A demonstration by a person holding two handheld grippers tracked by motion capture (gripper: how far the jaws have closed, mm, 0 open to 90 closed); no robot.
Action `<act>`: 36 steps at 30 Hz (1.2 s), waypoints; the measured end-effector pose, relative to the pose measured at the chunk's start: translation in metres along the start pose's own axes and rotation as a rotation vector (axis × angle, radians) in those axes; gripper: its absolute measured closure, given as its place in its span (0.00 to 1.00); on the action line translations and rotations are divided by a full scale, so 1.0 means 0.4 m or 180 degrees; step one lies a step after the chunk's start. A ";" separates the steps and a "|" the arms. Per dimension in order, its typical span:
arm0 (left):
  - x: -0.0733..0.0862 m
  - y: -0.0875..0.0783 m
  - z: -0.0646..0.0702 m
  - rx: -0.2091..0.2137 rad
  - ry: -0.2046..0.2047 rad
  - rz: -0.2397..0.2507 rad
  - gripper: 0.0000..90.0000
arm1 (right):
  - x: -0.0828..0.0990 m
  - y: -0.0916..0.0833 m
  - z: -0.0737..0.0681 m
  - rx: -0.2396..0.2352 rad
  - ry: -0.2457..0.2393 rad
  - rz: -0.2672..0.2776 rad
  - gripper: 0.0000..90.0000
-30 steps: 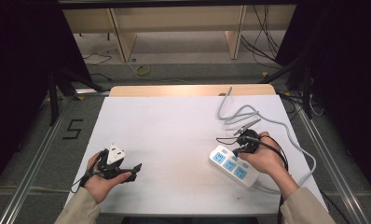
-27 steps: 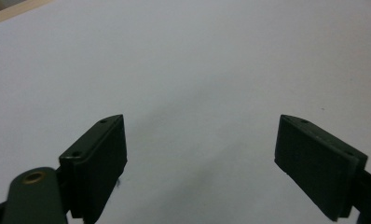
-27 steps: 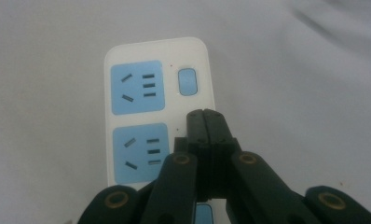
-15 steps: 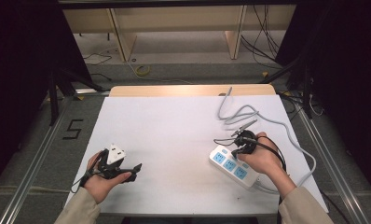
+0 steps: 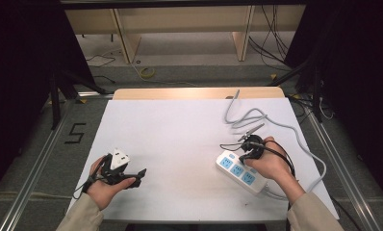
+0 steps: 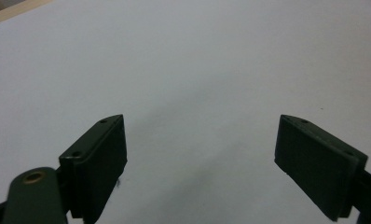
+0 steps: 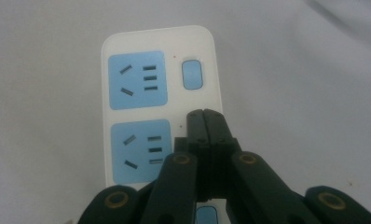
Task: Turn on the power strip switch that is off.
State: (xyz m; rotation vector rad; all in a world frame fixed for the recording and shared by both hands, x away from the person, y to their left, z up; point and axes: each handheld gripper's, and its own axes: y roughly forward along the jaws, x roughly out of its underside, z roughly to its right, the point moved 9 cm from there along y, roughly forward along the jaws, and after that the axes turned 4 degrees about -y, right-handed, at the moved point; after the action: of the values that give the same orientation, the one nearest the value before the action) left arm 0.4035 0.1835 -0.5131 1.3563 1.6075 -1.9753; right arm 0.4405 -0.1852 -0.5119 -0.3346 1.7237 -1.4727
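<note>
A white power strip (image 5: 240, 171) with blue sockets lies on the white table at the right, and its grey cable (image 5: 247, 117) loops away behind it. My right gripper (image 5: 244, 156) points down at the strip's far end. In the right gripper view the strip (image 7: 155, 79) shows two blue sockets and a blue switch (image 7: 192, 73). There my right gripper (image 7: 204, 114) is shut with nothing between the jaws, its tip over the strip beside the second socket. My left gripper (image 5: 134, 176) rests low at the table's front left. In its own view, my left gripper (image 6: 200, 140) stands open over bare tabletop.
The white table top (image 5: 180, 134) has a wooden strip (image 5: 189, 93) along its far edge. The strip's cable runs off the right side (image 5: 319, 168). Shelving legs and loose wires stand on the floor beyond the table.
</note>
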 end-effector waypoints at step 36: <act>0.000 0.001 0.002 0.0002 0.0015 -0.0005 0.18 | 0.003 0.007 0.002 -0.0040 0.0141 -0.0057 1.00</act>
State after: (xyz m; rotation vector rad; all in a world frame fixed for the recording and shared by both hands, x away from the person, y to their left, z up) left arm 0.4034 0.1827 -0.5135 1.3615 1.6105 -1.9751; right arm 0.4411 -0.1859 -0.5148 -0.3270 1.7700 -1.4928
